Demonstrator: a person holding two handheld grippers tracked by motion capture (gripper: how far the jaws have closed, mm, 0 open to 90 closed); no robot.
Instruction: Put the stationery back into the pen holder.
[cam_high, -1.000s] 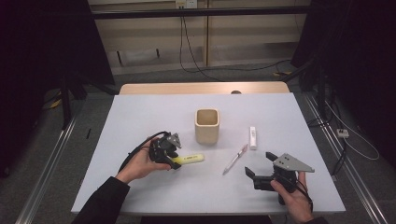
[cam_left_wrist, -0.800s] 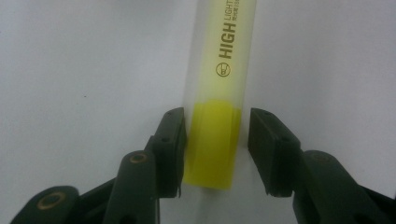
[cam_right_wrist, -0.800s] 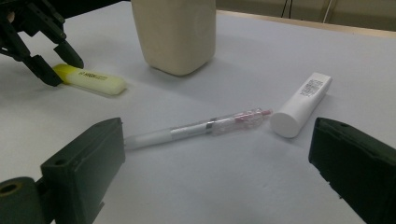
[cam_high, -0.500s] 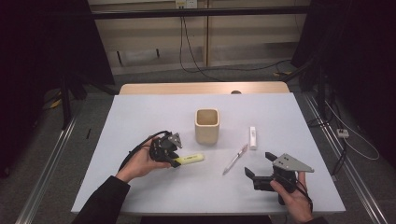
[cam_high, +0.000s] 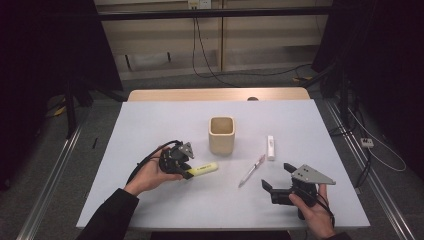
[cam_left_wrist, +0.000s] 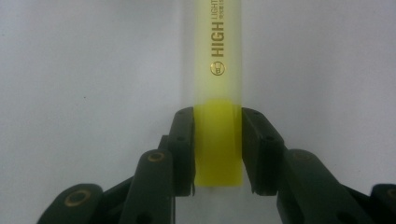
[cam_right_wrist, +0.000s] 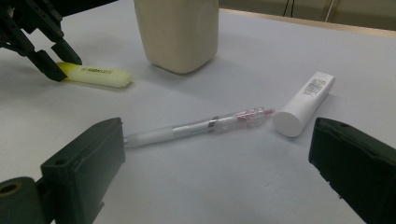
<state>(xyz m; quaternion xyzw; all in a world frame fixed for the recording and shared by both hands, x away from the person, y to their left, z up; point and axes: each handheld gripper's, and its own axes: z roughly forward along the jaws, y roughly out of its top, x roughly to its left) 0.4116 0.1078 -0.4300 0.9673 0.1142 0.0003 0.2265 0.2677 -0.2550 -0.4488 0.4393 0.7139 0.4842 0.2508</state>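
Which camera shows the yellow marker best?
The left gripper view: the marker runs up the middle, its lettering readable, jaws closed on its bright end. The high view shows it small; the right gripper view shows it far off, lying flat.

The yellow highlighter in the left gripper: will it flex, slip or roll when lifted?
The highlighter looks like a rigid plastic barrel, so probably stiff and light. The left gripper clamps only its end, so it may droop or pivot. Its smooth, rounded body might slip, or roll if released.

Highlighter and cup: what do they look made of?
Highlighter: looks like smooth plastic, a translucent pale yellow cap over a solid yellow body with printed lettering; the left claw is shut on it. Cup: matte cream surface with rounded corners and no gloss, perhaps ceramic or matte plastic; the look leaves it open.
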